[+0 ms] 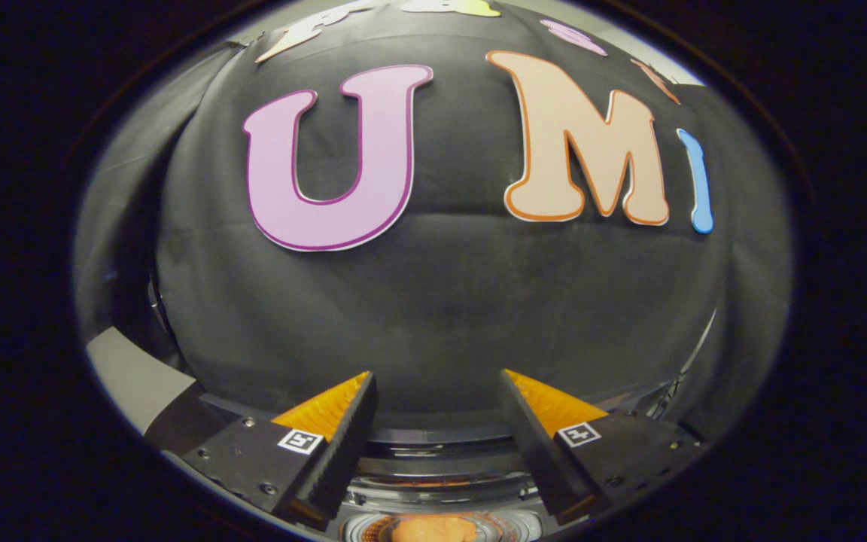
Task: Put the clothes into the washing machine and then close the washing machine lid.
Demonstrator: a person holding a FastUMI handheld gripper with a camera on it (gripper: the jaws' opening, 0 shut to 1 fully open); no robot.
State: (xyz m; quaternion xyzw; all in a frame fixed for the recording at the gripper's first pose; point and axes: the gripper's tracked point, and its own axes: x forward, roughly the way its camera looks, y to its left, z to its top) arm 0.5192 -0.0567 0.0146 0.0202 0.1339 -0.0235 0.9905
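Observation:
My gripper point(437, 376) is open, its two fingers spread wide with nothing between them, pointing at the booth's black cloth wall. Below and between the fingers lies the round opening of the washing machine point(441, 474), its dark rim and ribbed drum edge showing. An orange piece of clothing point(433, 528) lies down inside the drum, partly hidden. I cannot make out the lid.
The black cloth wall point(441, 301) stands close ahead of the fingers. A pale grey flat surface point(129, 373) sits to the left of the left finger. Thin cables or rods point(667, 399) run beside the right finger.

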